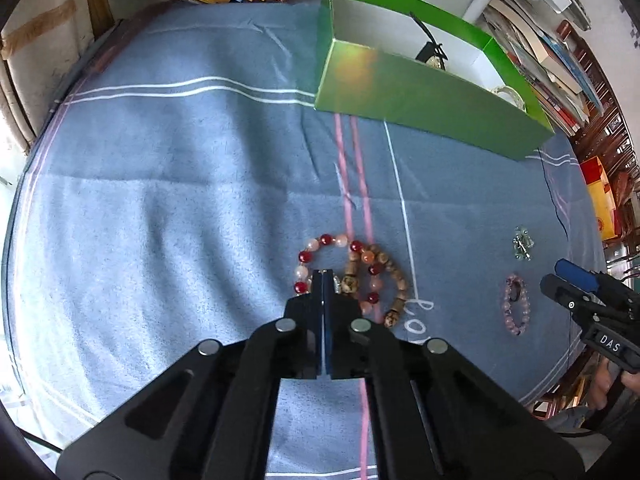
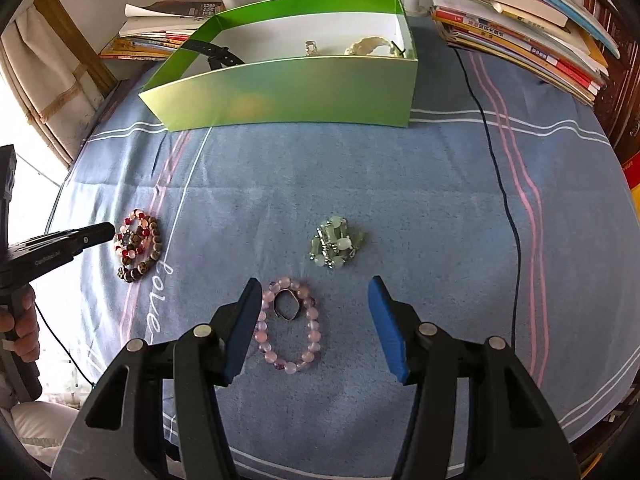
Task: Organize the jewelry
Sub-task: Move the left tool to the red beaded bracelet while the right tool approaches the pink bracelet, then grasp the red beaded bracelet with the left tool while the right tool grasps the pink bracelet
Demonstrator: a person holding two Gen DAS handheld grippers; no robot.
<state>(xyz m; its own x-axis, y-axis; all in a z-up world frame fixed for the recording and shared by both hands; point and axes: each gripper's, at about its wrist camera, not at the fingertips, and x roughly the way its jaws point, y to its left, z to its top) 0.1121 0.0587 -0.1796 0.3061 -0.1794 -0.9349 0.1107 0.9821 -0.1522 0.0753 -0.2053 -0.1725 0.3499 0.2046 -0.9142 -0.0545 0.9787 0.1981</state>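
Observation:
A red and pink bead bracelet (image 1: 320,248) lies tangled with a brown wooden bead bracelet (image 1: 394,280) on the blue cloth (image 1: 180,200). My left gripper (image 1: 323,274) has its jaws closed at the near edge of this pile; whether it pinches a bead is hidden. The pile also shows in the right wrist view (image 2: 136,246). My right gripper (image 2: 316,296) is open, its fingers on either side of a pale pink bead bracelet (image 2: 286,330) with a dark ring (image 2: 287,307) inside it. A green stone bracelet (image 2: 335,247) lies just beyond. The green box (image 2: 288,92) stands at the back.
The box holds a black strap (image 2: 216,54), a pale bracelet (image 2: 370,46) and a small clasp piece (image 2: 312,48). Stacks of books (image 2: 520,20) line the back right and back left (image 2: 160,28). A dark cable (image 2: 500,168) runs across the cloth at right.

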